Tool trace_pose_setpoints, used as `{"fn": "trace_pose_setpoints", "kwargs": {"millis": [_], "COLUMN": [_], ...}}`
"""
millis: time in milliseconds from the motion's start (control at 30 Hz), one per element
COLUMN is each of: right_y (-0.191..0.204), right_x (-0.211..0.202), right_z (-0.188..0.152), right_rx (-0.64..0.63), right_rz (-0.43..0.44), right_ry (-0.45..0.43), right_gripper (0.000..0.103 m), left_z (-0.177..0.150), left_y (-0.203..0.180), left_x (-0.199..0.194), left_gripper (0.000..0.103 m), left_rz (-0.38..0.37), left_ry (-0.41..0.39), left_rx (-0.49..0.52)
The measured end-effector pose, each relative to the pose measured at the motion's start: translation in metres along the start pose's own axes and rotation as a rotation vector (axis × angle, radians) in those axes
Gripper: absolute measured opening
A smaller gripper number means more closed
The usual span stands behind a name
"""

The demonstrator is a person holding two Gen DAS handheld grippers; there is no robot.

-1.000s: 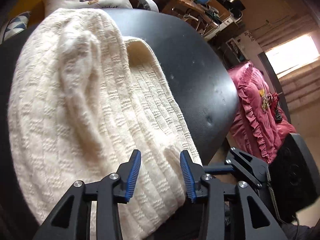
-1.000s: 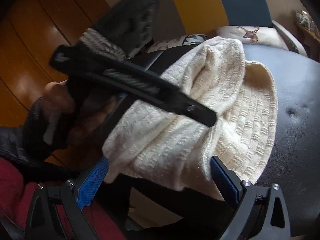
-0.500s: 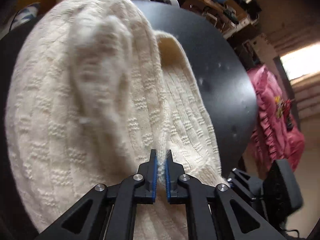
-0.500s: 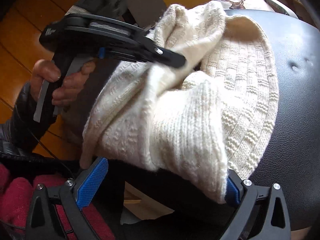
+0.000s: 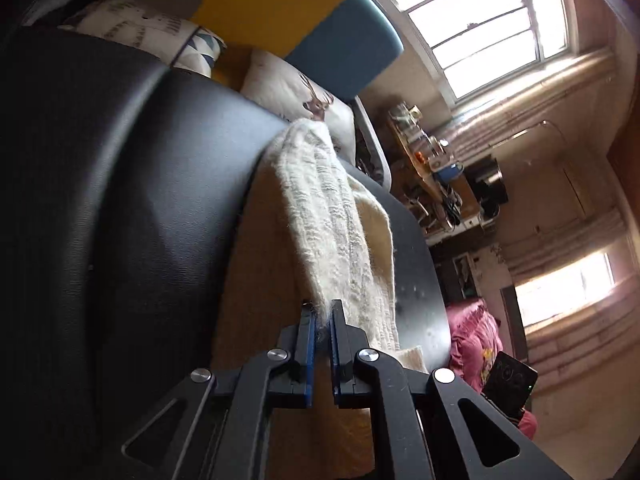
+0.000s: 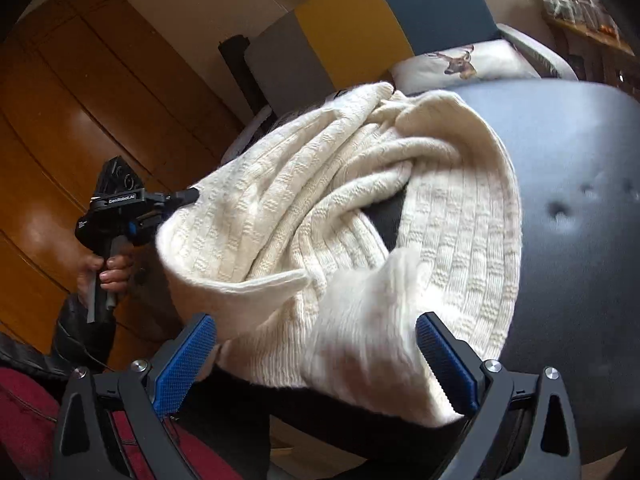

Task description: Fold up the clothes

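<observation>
Black padded seat (image 6: pixel 580 168) beside a deer-print cushion (image 6: pixel 460 62). Cream knit sweater (image 6: pixel 360 184) bunched across it, one edge pinched in left claw (image 5: pixel 322 314) and drawn sideways. Right claw (image 6: pixel 316 354) spread wide around a loose cuff. Folding apparently midway: no neat stack visible.

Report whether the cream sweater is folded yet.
Not folded: the cream sweater lies bunched on the black seat, one edge pinched and lifted by the left hand-held gripper.
</observation>
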State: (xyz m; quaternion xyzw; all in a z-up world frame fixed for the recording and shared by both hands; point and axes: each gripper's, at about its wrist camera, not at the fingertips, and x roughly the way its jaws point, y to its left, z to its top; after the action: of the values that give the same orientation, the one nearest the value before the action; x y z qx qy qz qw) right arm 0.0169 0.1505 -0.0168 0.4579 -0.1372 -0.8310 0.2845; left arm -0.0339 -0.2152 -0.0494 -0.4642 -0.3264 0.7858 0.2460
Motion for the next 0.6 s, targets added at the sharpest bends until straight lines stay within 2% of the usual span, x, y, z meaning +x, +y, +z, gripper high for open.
{"fn": "trace_pose_setpoints", "kwargs": {"millis": [67, 167, 200, 233, 300, 400, 433, 467, 500, 600], "right_y": [0.018, 0.033, 0.037, 0.038, 0.038, 0.059, 0.066, 0.072, 0.078, 0.081], "right_x": [0.012, 0.052, 0.068, 0.085, 0.115, 0.134, 0.139, 0.144, 0.148, 0.151], "right_z": [0.016, 0.024, 0.026, 0.026, 0.022, 0.015, 0.013, 0.012, 0.011, 0.014], "right_rx": [-0.034, -0.092, -0.106, -0.112, -0.132, -0.276, -0.32, -0.353, -0.385, -0.359], "right_rz": [-0.018, 0.01, 0.011, -0.018, -0.08, -0.177, -0.212, -0.238, -0.262, -0.253], "right_ry": [-0.003, 0.071, 0.106, 0.157, 0.239, 0.244, 0.252, 0.253, 0.253, 0.222], "right_gripper": [0.103, 0.103, 0.103, 0.103, 0.103, 0.103, 0.103, 0.103, 0.103, 0.103], "left_z": [0.004, 0.004, 0.003, 0.001, -0.002, -0.01, -0.016, -0.024, -0.032, -0.058], "left_y": [0.022, 0.05, 0.057, 0.064, 0.079, 0.095, 0.093, 0.089, 0.084, 0.071], "left_x": [-0.011, -0.023, -0.027, -0.032, -0.041, -0.053, -0.054, -0.052, -0.046, -0.02], "left_gripper": [0.006, 0.008, 0.014, 0.018, 0.034, 0.044, 0.044, 0.044, 0.044, 0.049], "left_rz": [0.025, 0.102, 0.125, 0.149, 0.196, 0.248, 0.241, 0.201, 0.138, -0.019], "left_ry": [-0.035, -0.047, -0.047, -0.047, -0.048, -0.04, -0.026, 0.001, 0.038, 0.163], "left_rx": [-0.066, -0.138, -0.152, -0.165, -0.193, -0.225, -0.222, -0.217, -0.211, -0.215]}}
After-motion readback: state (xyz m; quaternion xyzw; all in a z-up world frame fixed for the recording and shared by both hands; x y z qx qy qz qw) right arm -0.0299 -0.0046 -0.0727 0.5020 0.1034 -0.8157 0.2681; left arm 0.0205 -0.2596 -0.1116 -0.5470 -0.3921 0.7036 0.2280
